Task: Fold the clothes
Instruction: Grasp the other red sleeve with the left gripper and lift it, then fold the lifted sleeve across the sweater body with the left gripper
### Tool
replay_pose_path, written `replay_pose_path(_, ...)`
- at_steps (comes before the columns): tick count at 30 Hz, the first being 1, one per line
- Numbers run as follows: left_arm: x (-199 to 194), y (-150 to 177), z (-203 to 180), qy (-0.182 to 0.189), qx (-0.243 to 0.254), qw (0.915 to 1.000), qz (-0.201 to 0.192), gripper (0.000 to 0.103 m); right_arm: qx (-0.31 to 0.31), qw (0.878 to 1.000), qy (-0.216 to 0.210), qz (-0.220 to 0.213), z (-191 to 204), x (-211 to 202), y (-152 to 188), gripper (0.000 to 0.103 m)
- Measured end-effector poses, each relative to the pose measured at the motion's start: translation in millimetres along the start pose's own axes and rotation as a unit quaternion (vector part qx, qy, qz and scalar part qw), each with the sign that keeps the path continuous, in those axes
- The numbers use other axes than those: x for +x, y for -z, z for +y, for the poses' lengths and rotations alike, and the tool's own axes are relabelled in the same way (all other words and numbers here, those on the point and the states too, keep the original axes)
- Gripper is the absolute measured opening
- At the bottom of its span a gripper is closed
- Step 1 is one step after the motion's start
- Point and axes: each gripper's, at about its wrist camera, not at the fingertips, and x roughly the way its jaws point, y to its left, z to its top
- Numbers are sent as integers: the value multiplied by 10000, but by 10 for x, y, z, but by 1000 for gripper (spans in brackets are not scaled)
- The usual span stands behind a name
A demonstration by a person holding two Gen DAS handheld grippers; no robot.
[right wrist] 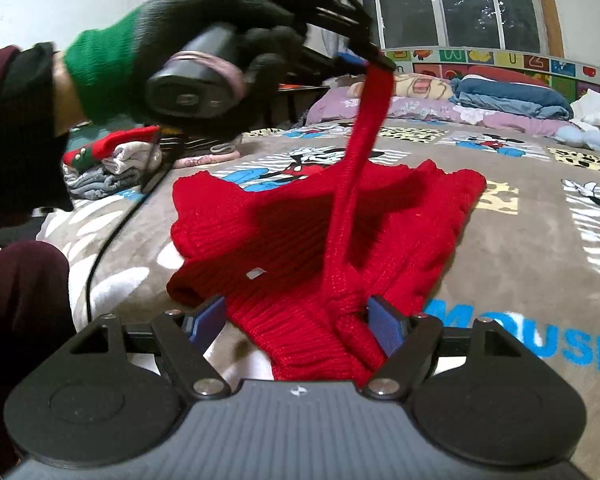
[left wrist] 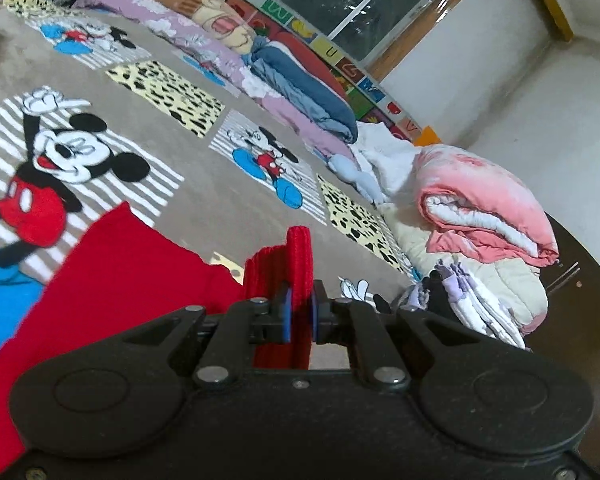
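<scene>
The left gripper [left wrist: 300,312] is clamped on a ribbed sleeve end of the red knitted sweater [right wrist: 300,232], lifting it into a taut strip above the bed. A black-and-green gloved hand [right wrist: 204,20] grips its handle. The right gripper [right wrist: 296,324] sits low with its blue pads [right wrist: 386,328] spread wide, either side of the sweater's near edge. The sweater lies bunched on the grey cartoon-mouse blanket [left wrist: 220,208]. Along the bed's far side rest a rolled pink quilt [left wrist: 488,208] and a folded blue duvet [left wrist: 300,80].
</scene>
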Motion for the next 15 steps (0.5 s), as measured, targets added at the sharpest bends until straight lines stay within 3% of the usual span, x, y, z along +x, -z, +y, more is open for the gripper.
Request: replay_pose_path(15, 726, 223, -70, -632, 104, 9973, 357, 6, 188, 9995, -236, -9, -92, -72, 7, 77)
